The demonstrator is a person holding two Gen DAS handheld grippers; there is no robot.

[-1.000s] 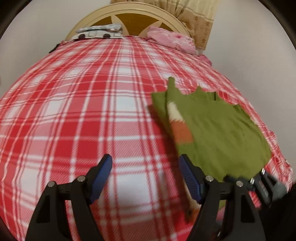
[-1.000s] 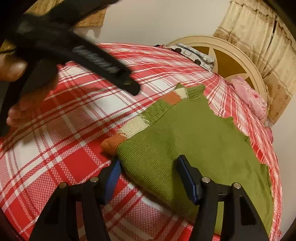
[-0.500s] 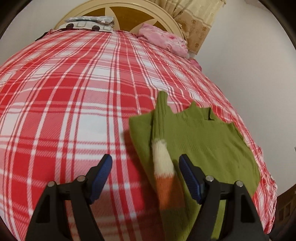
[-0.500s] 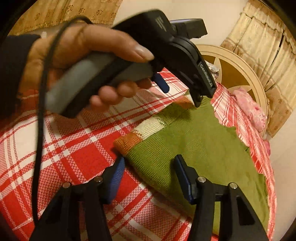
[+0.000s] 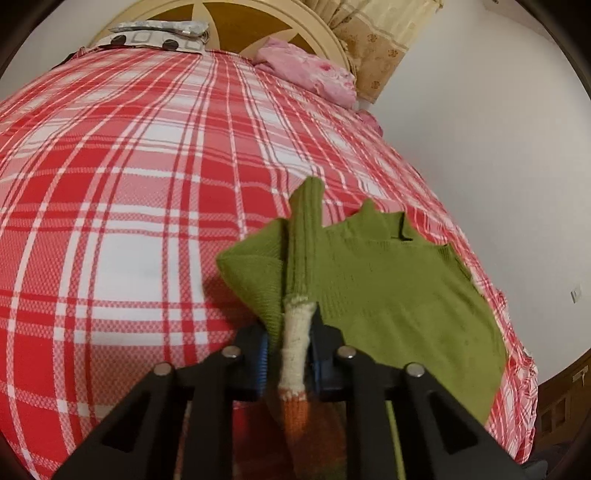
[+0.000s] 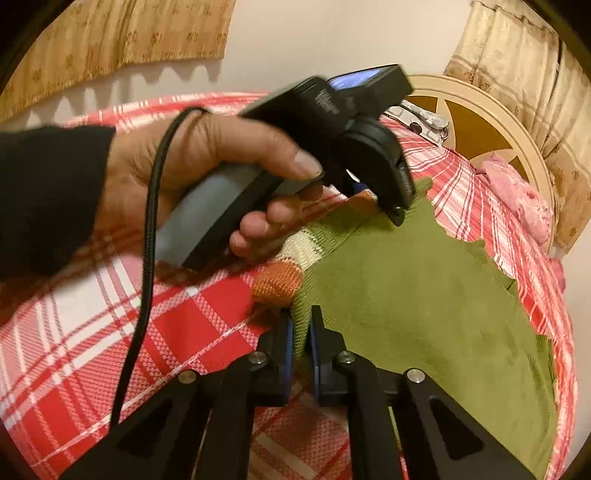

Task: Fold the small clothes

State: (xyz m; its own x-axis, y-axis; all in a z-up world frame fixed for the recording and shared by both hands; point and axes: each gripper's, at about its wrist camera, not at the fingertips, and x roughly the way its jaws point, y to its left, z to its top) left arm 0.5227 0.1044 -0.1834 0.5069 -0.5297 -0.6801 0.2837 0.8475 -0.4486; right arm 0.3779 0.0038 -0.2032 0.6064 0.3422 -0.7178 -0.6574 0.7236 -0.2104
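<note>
A small green knit sweater (image 5: 399, 291) lies partly folded on the red plaid bed, also in the right wrist view (image 6: 424, 295). Its sleeve (image 5: 295, 332) has cream and orange bands and lies along the folded left edge. My left gripper (image 5: 290, 354) is shut on the cream band of that sleeve. My right gripper (image 6: 301, 332) is shut on the sweater's near corner, beside the orange cuff (image 6: 277, 284). The left gripper and the hand holding it show in the right wrist view (image 6: 391, 206), down on the sleeve further along.
The red and white plaid bedspread (image 5: 129, 206) covers the bed. A cream headboard (image 5: 236, 22) stands at the far end with a patterned pillow (image 5: 155, 35) and a pink cloth (image 5: 310, 70). A white wall (image 5: 480, 129) runs along the right side. Curtains (image 6: 110, 33) hang behind.
Both grippers have closed: the left moved in onto the sleeve's cream band, the right onto the sweater's near corner. The left hand has dropped down onto the sleeve.
</note>
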